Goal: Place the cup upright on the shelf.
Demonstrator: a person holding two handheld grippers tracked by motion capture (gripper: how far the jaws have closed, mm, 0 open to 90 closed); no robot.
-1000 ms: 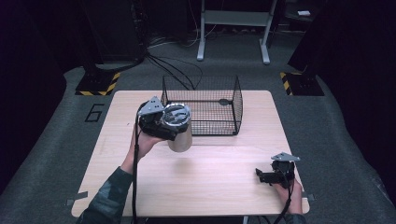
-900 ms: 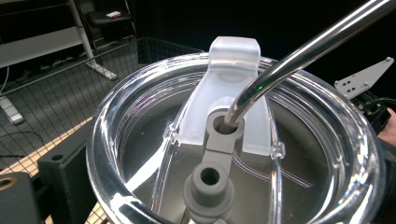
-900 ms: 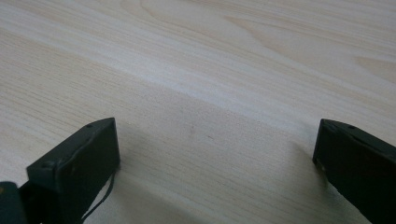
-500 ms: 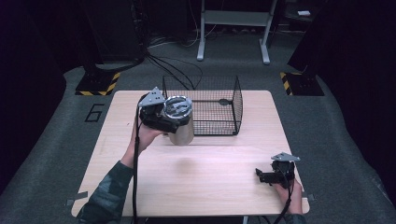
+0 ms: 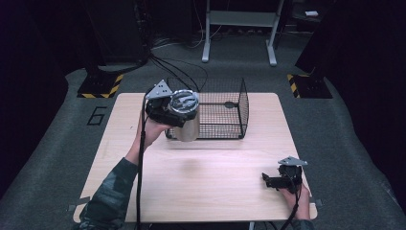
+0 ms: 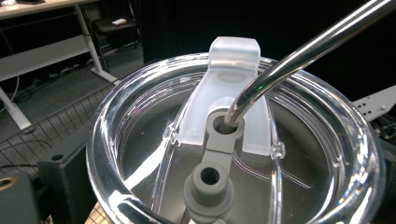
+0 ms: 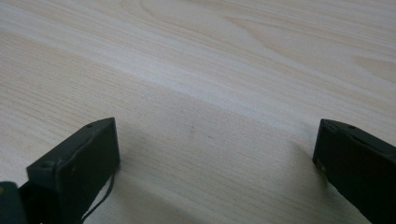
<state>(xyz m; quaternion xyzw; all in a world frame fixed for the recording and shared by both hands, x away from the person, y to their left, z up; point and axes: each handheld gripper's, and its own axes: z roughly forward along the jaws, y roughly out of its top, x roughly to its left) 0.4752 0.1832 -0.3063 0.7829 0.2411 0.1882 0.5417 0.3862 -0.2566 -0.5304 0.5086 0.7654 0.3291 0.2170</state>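
A steel tumbler [image 5: 187, 125] with a clear lid [image 6: 233, 154] and a metal straw [image 6: 303, 51] hangs in the air at the left front corner of the black wire basket [image 5: 244, 108]. My left gripper [image 5: 176, 113] is shut on it near the rim, and one black finger [image 6: 65, 177] shows beside the lid. The tumbler tips slightly, lid toward the camera. Near the table's front right, my right gripper [image 5: 269, 181] rests low on the wood, open, with bare tabletop between its fingers [image 7: 79, 158].
The basket's wire wall [image 6: 51, 126] lies just beyond the tumbler, on the far middle of the light wooden table [image 5: 191, 187]. A white desk frame [image 5: 239, 28] and cables lie on the floor behind the table.
The left hand has carried the tumbler a little higher and farther, toward the basket's corner. The right gripper has stayed where it was.
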